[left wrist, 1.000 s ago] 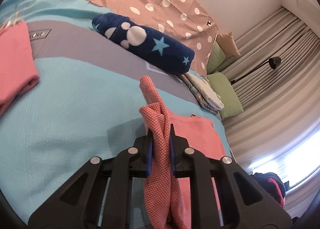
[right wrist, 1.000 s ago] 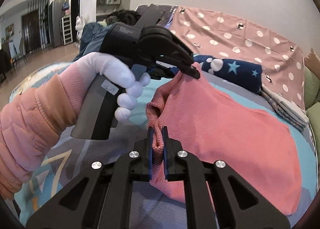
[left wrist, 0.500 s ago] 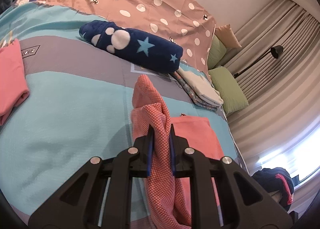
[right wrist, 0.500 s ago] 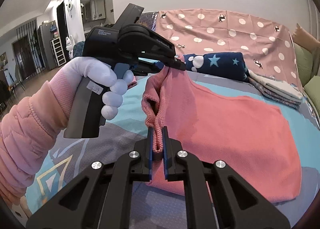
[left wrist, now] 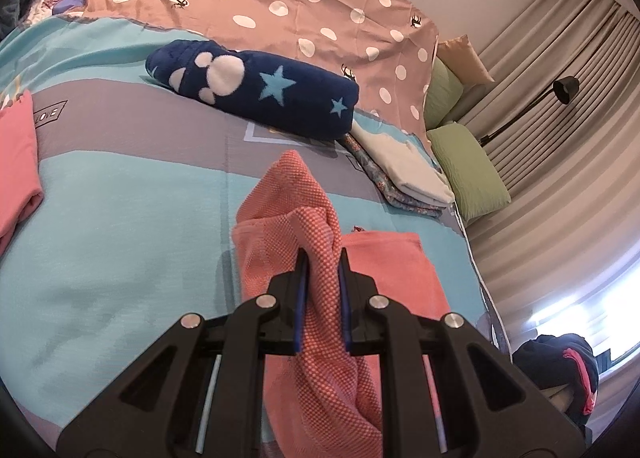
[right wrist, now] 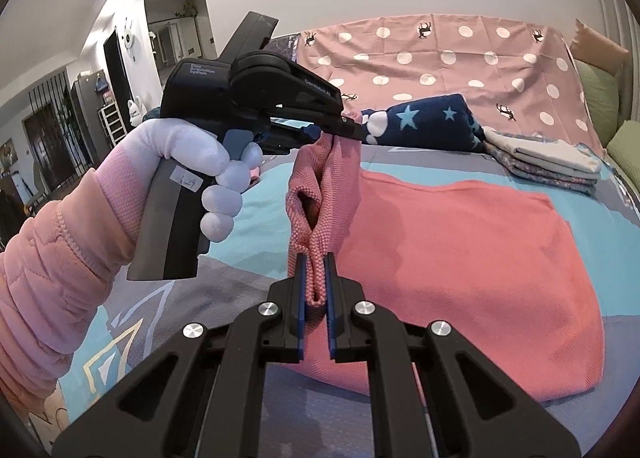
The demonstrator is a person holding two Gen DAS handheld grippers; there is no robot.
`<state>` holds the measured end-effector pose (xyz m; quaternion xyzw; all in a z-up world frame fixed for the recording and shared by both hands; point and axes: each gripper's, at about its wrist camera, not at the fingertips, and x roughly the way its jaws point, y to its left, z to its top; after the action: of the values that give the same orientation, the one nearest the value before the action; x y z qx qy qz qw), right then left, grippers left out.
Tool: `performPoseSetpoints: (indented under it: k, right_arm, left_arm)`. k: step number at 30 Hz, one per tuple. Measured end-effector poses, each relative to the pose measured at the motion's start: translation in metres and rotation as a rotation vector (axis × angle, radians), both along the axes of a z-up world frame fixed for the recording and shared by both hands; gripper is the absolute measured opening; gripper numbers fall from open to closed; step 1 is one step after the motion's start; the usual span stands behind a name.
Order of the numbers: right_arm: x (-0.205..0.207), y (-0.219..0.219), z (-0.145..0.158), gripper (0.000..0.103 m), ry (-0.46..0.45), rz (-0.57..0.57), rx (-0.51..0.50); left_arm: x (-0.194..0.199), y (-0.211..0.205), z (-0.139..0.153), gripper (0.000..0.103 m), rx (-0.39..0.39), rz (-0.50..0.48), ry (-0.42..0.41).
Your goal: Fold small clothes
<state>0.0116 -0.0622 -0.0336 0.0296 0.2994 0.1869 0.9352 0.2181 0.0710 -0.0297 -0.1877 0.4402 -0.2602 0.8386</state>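
A coral-pink knit garment (right wrist: pixel 460 258) lies spread on the bed, its near-left edge lifted. My right gripper (right wrist: pixel 316 290) is shut on a bunched fold of that edge. My left gripper (left wrist: pixel 322 278) is shut on another bunch of the same garment (left wrist: pixel 304 210), held above the bed; in the right wrist view it (right wrist: pixel 348 130) pinches the cloth just above and behind the right gripper. The two grip points are close together, with the cloth hanging slack between them.
A second pink garment (left wrist: pixel 16 162) lies folded at the left. A rolled navy blanket with stars (left wrist: pixel 256 92) and a stack of folded cloths (left wrist: pixel 404 174) lie behind. Green pillows (left wrist: pixel 468 174) are at the bed's right edge. The bedspread (left wrist: pixel 120 238) is teal and grey.
Both grippers have lowered and moved forward over the bed with the garment's edge; the lifted cloth now hangs closer to the flat part. Both stay shut.
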Motion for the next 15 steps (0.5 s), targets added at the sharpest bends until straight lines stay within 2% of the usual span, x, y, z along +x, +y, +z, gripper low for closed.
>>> performPoseSetpoints:
  k: [9, 15]
  right_arm:
    - [-0.002, -0.034, -0.010, 0.008, 0.036, -0.018, 0.103]
    - [-0.005, -0.059, -0.012, 0.008, 0.058, -0.005, 0.220]
  left_arm:
    - [0.003, -0.031, -0.003, 0.013, 0.049, -0.004, 0.022]
    - [0.002, -0.053, -0.001, 0.013, 0.076, 0.001, 0.023]
